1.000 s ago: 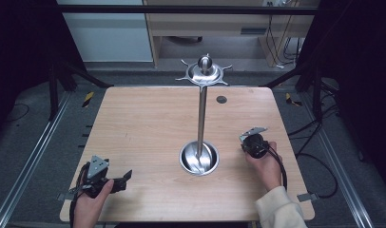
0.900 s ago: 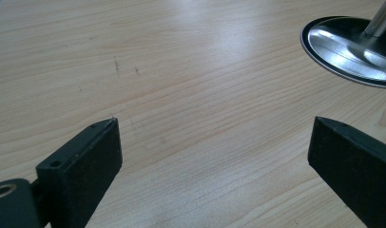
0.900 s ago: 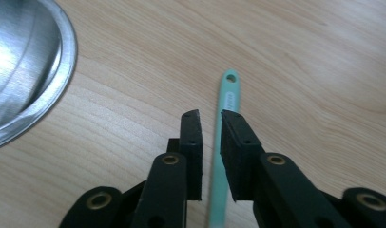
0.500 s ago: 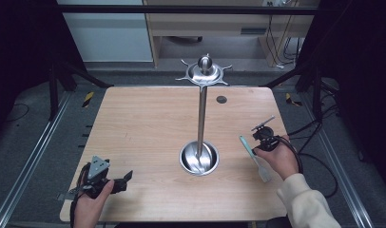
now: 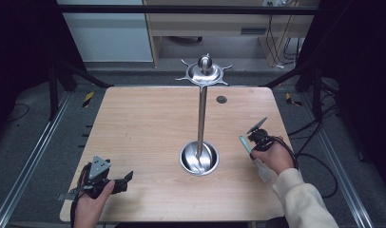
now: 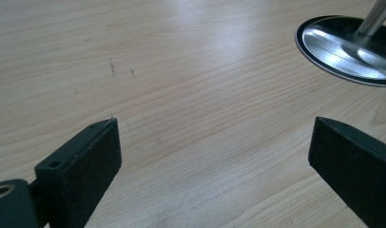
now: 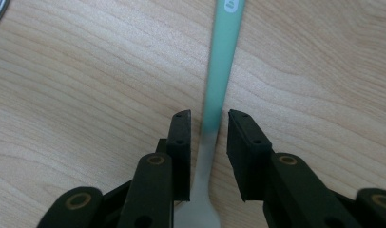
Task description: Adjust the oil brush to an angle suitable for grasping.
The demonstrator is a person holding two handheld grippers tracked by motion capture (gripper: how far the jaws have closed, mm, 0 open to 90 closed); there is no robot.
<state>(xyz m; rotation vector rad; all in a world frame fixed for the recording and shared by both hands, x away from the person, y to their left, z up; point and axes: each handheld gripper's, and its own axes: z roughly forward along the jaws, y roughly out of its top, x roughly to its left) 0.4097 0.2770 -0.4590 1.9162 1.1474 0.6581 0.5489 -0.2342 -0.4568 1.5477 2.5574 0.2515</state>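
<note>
A single wooden tabletop (image 5: pixel 148 133) is seen filling the middle of the high view, and on it one steel stand (image 5: pixel 200 118) is set right of centre, its round base near the lower middle and its pole rising to a star-shaped top in the upper middle. One small dark disc (image 5: pixel 221 99) is seen on the wood just right of the pole. Two grippers are counted. The left gripper (image 5: pixel 120 179) is held low at the lower left of the frame, well apart from the stand; in the left gripper view its fingers (image 6: pixel 86 156) are seen spread wide with nothing between them, only bare wood ahead and the stand base at the upper right. The right gripper (image 5: pixel 252 134) is held at the right of the frame, beside the base. One spoon-like utensil (image 7: pixel 222 61) with a pale green handle is seen in the right gripper view, lying between the fingers (image 7: pixel 180 142) with its long axis running straight ahead along them, the metal end toward the bottom of the frame and the green end toward the top. The fingers are drawn close on either side of it; a firm clamp is judged likely, though contact on both sides cannot be told for certain. The stand is judged nearer to the right hand.
</note>
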